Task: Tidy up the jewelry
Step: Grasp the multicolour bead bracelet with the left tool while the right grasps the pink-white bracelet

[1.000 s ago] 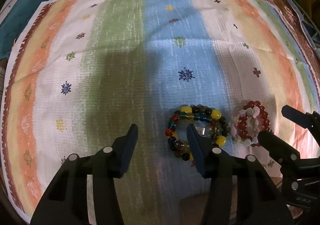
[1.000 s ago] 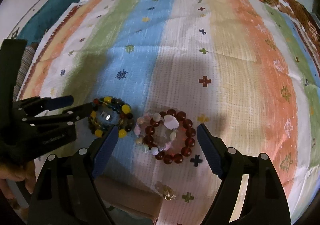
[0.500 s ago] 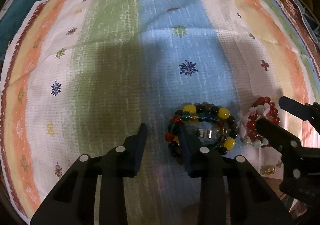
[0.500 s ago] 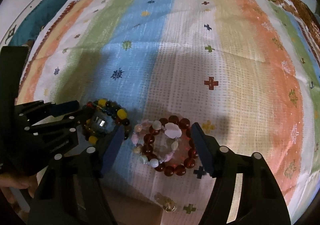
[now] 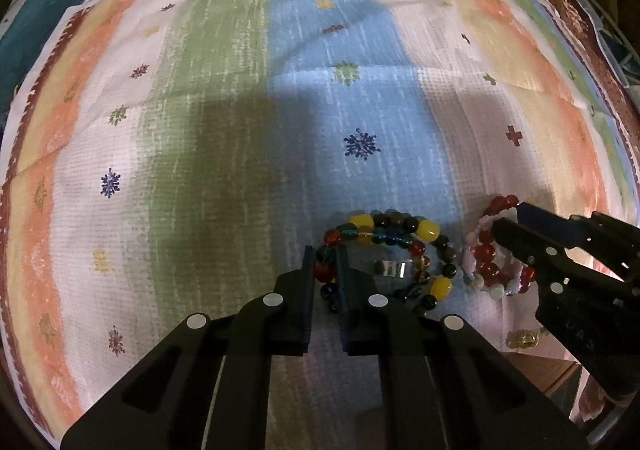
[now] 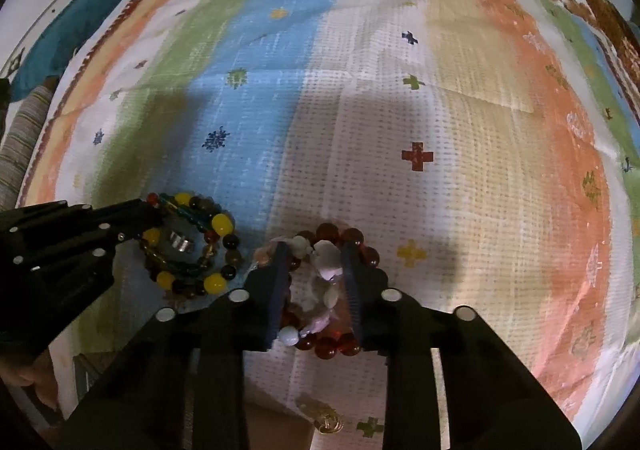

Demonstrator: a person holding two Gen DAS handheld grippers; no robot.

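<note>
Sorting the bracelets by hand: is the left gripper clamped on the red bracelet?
No, the left gripper is clamped on the multicolored bracelet.

Looks like a home, likely a bedroom: striped cloth point(image 5: 224, 137) with small woven motifs spread flat, floral-bordered fabric point(image 6: 600, 9) beneath, teal cushion point(image 6: 80, 21) at the edge, beaded bracelets point(image 5: 384, 250) laid out on top.
</note>
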